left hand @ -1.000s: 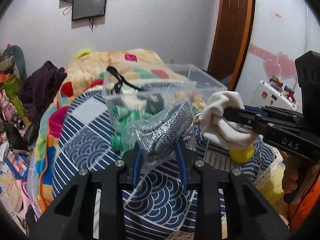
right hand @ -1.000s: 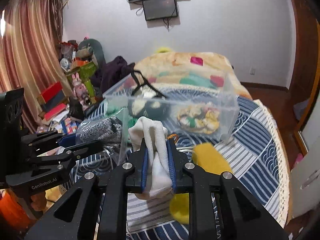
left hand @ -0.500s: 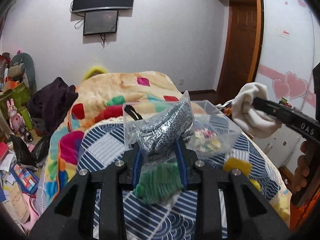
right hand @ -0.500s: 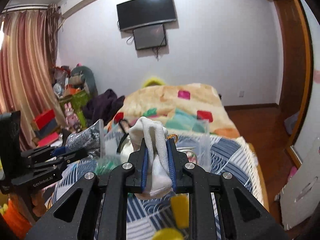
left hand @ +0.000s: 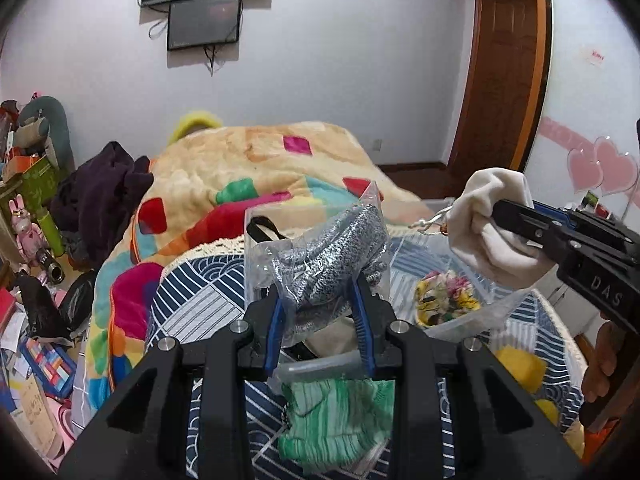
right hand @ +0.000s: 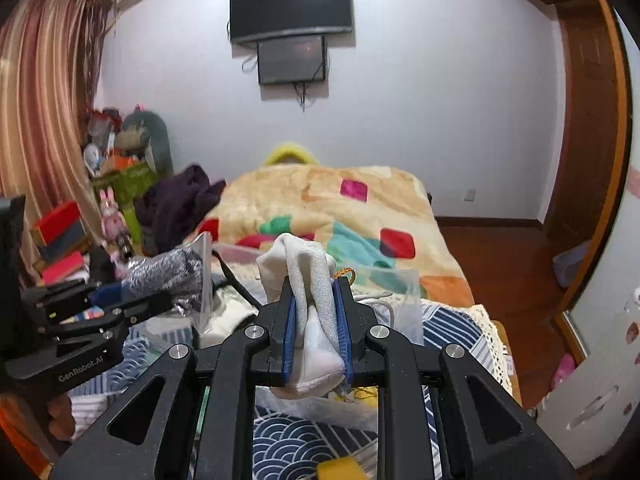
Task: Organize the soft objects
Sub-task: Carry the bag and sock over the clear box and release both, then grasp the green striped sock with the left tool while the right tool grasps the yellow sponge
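My left gripper (left hand: 320, 300) is shut on a clear bag of grey knit fabric (left hand: 336, 248), held above the clear plastic bin (left hand: 472, 320). The bag also shows in the right wrist view (right hand: 168, 272), with the left gripper (right hand: 132, 304) at the left. My right gripper (right hand: 316, 308) is shut on a white sock (right hand: 308, 276), held above the bin. In the left wrist view the sock (left hand: 488, 220) and right gripper (left hand: 500, 212) are at the right. The bin holds a floral cloth (left hand: 444, 296). A green striped cloth (left hand: 336, 420) lies below my left gripper.
The bin sits on a blue-and-white patterned bedspread (left hand: 200, 304). A colourful blanket (right hand: 340, 208) covers the far bed. Yellow items (left hand: 520, 364) lie at the right. Dark clothes (left hand: 100, 192) and clutter (right hand: 64, 232) are at the left. A wooden door (right hand: 584, 120) stands right.
Both grippers have lifted and tilted up with their loads; the bin and bed now sit lower in both views. Both grips are unchanged.
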Demonstrator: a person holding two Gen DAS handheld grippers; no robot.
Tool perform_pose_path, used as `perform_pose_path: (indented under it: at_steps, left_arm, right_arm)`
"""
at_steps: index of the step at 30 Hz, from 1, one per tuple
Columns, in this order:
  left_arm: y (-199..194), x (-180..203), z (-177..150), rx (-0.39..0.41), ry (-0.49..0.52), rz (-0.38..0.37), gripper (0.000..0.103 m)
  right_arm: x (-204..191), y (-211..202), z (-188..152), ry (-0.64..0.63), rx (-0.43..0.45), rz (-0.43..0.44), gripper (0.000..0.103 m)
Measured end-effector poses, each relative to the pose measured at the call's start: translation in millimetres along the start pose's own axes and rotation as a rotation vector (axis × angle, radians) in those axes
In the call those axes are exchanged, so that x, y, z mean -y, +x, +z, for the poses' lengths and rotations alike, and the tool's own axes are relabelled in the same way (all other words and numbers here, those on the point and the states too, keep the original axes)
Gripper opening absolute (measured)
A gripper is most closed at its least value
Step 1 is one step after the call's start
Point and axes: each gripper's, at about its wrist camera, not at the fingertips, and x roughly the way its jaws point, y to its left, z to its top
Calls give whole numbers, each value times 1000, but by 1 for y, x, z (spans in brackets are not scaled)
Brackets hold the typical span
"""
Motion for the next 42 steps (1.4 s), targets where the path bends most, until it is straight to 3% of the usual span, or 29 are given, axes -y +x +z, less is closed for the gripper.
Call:
perform_pose_path:
  at_steps: [8,18,23,26,31,36,42]
  left_arm:
    - [35,3,-2,-77,11,2,31]
    - [50,6,-5,-131,11,-12,32]
    - [46,6,-5,-130,16,-25,46]
    - [37,10,-7,-104,37,-9,58]
    - [21,14,-7,-78,55,-21,60]
    - [-2,11,-3,-25,49,-13,84]
    - [-30,0,1,29,16,-7,95]
  right_arm:
    - [-1,33,-12,-41,-147,-7,16]
    - [3,50,-17,-30,-246,39,18]
    - [5,51,-21,-21,-264,43,20]
    - [9,47,-20,-3,-262,53,25]
    - [10,38,-20,-6,-231,46,51]
    - [10,22,-14,-13,-179,32,58]
    - [13,-9,-8,-17,-88,6,76]
